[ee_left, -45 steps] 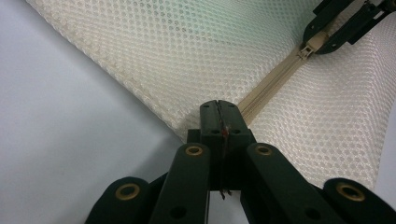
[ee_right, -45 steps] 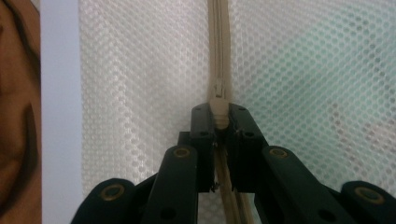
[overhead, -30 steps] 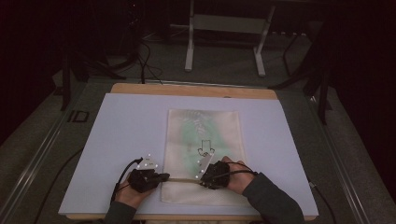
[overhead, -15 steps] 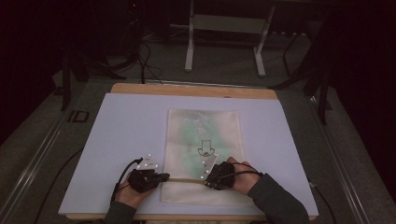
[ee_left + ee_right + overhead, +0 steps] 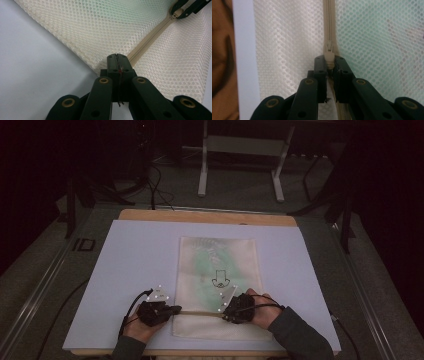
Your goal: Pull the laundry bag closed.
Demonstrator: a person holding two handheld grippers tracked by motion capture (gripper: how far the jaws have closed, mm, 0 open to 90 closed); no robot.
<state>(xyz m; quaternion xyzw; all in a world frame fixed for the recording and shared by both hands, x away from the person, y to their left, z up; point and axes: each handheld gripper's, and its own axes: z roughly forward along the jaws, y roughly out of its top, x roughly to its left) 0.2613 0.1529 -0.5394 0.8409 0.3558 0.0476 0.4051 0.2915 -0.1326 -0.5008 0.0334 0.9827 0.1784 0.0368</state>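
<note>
A cream mesh zip bag [image 5: 217, 265] lies flat on the white board, with something pale green inside and a small black drawing on it. Its zipper [image 5: 200, 312] runs across near the front edge. My left gripper [image 5: 175, 310] is shut on the bag's left edge at the zipper's end [image 5: 117, 58]. My right gripper [image 5: 225, 312] is shut on the zipper pull [image 5: 329, 53], just behind the slider [image 5: 329, 46]. In the left gripper view the zipper tape [image 5: 150, 37] stretches away to the right gripper [image 5: 185, 7] at the top right.
The white board [image 5: 125, 270] lies on a wooden table [image 5: 210, 216] whose edge shows at the back. Beyond it are a dark floor, cables and a metal stand [image 5: 240, 150]. In the right gripper view the board's edge [image 5: 244, 50] runs beside the bag.
The right gripper has edged slightly to the right along the zipper line. The left gripper and the bag have kept still.
</note>
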